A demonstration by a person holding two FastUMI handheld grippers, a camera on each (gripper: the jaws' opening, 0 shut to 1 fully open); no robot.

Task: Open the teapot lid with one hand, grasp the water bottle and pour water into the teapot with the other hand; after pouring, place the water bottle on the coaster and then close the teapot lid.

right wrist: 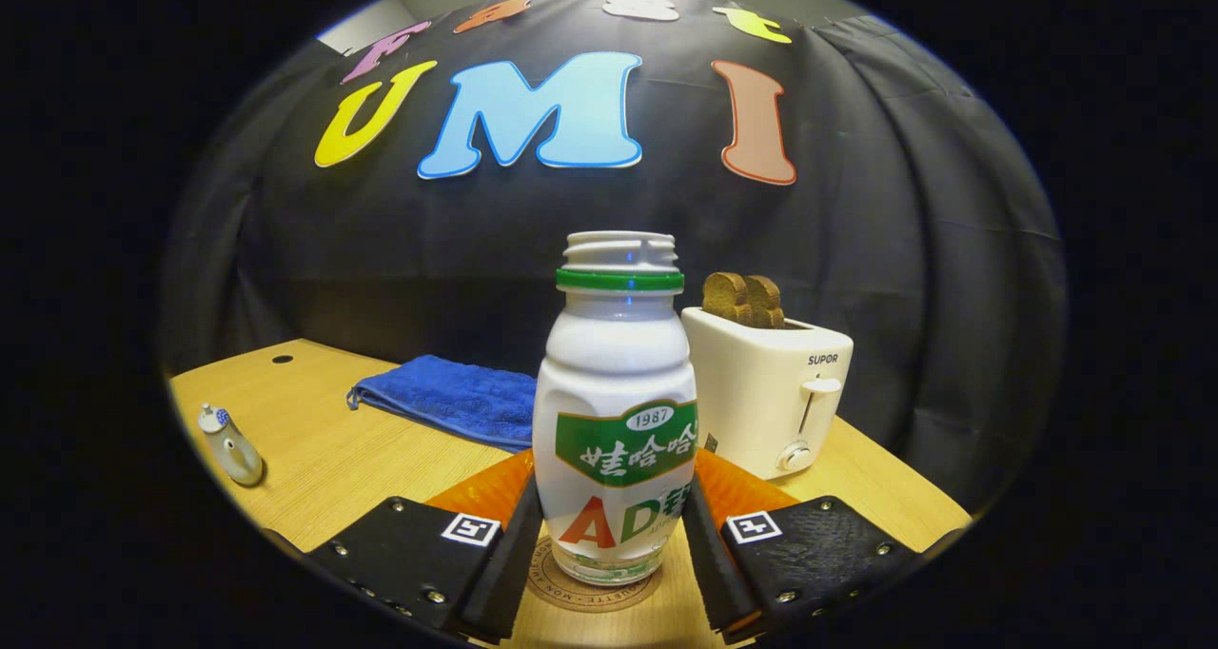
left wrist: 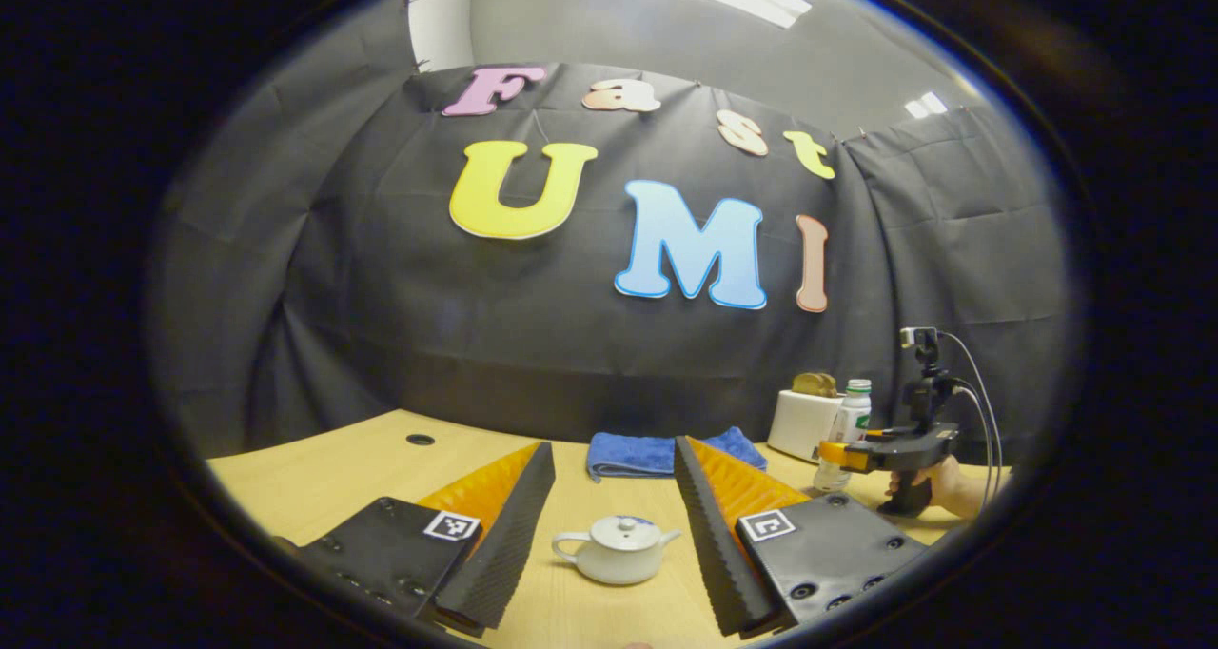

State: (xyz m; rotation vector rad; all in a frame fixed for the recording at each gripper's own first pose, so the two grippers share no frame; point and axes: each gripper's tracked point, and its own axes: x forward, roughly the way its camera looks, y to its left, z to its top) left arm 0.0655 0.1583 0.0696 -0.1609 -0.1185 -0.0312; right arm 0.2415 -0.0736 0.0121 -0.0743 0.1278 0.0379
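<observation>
Two hand-held grippers over a wooden desk (left wrist: 314, 482). Left hand-held gripper (left wrist: 614, 525) spread wide, teapot (left wrist: 618, 548) with lid on between its fingers, untouched. Right hand-held gripper (right wrist: 609, 535) flanking the water bottle (right wrist: 617, 411), upright on the coaster (right wrist: 592, 589); contact unclear. Farther back: blue towel (right wrist: 457, 397), toaster (right wrist: 766, 387) right.

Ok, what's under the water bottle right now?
The water bottle stands upright on a round coaster on the table. Just the coaster's front rim shows past the bottle's base; the bottle covers its middle.
</observation>
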